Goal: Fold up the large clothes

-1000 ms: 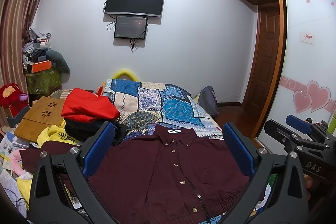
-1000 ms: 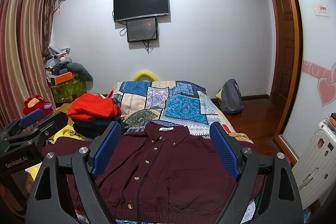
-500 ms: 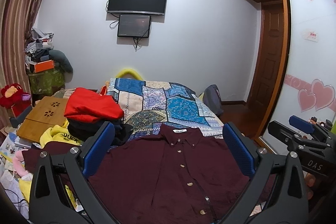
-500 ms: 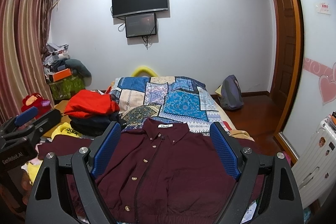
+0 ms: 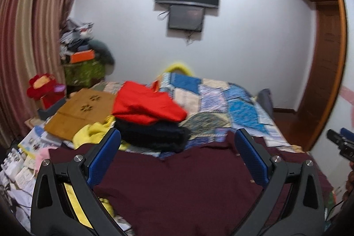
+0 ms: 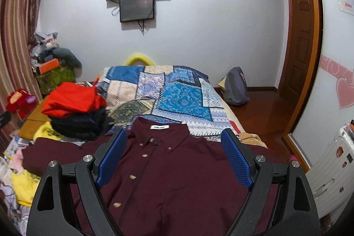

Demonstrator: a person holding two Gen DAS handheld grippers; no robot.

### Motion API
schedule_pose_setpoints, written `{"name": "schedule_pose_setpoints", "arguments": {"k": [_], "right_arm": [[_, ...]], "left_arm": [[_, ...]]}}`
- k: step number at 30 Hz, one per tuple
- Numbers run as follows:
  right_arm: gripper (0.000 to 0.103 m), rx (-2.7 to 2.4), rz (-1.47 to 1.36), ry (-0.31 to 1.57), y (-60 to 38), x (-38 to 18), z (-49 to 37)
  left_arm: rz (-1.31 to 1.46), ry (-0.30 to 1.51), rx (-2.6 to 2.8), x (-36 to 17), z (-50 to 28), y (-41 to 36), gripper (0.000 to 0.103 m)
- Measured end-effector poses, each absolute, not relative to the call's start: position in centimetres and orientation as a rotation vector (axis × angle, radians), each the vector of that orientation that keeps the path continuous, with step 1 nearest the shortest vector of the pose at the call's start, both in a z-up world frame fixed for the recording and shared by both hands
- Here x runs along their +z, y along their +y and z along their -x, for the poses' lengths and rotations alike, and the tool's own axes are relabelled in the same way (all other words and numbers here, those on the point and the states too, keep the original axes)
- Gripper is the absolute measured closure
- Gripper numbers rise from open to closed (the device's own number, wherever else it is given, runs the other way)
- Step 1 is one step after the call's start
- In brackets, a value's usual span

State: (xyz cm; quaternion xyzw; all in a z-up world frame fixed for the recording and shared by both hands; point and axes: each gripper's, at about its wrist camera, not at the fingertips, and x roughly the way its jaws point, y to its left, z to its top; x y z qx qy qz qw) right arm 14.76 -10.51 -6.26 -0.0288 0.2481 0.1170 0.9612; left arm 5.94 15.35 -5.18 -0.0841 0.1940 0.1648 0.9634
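Observation:
A dark maroon button-up shirt (image 6: 168,171) lies flat, front side up, on the near end of the bed, collar pointing away from me. It also shows in the left wrist view (image 5: 181,183), where its left sleeve spreads out to the left. My left gripper (image 5: 177,154) is open and empty above the shirt's left half. My right gripper (image 6: 174,152) is open and empty above the shirt's chest, just below the collar. The right gripper's body (image 5: 341,144) shows at the right edge of the left wrist view.
A patchwork quilt (image 6: 177,94) covers the bed beyond the shirt. A pile of red and dark clothes (image 6: 75,110) sits left of the collar. A yellow garment (image 5: 93,132), a wooden board (image 5: 79,110) and papers lie to the left. A white suitcase (image 6: 331,165) stands at the right.
The left gripper has swung to the left, so the clothes pile and curtain now fill more of its view. The right gripper has moved closer to the shirt. The shirt has not moved.

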Motion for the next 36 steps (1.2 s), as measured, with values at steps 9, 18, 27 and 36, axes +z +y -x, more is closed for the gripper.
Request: {"name": "schedule_pose_setpoints", "arguments": {"k": [9, 18, 27, 36], "right_arm": [[0.019, 0.185, 0.126, 0.588, -9.6, -8.5, -19.0], [0.019, 0.241, 0.129, 0.741, -8.3, -11.5, -21.7], [0.019, 0.245, 0.158, 0.812, -7.1, -13.1, -23.2], [0.019, 0.230, 0.170, 0.838, -6.5, -13.6, -23.5]], "left_arm": [[0.284, 0.534, 0.546, -11.7, -6.5, 27.2, 0.000], [0.559, 0.775, 0.545, -20.8, -5.9, 38.1, 0.000], [1.008, 0.779, 0.502, -28.9, -3.5, 44.9, 0.008], [1.188, 0.714, 0.501, -32.5, -3.5, 48.8, 0.019]]}}
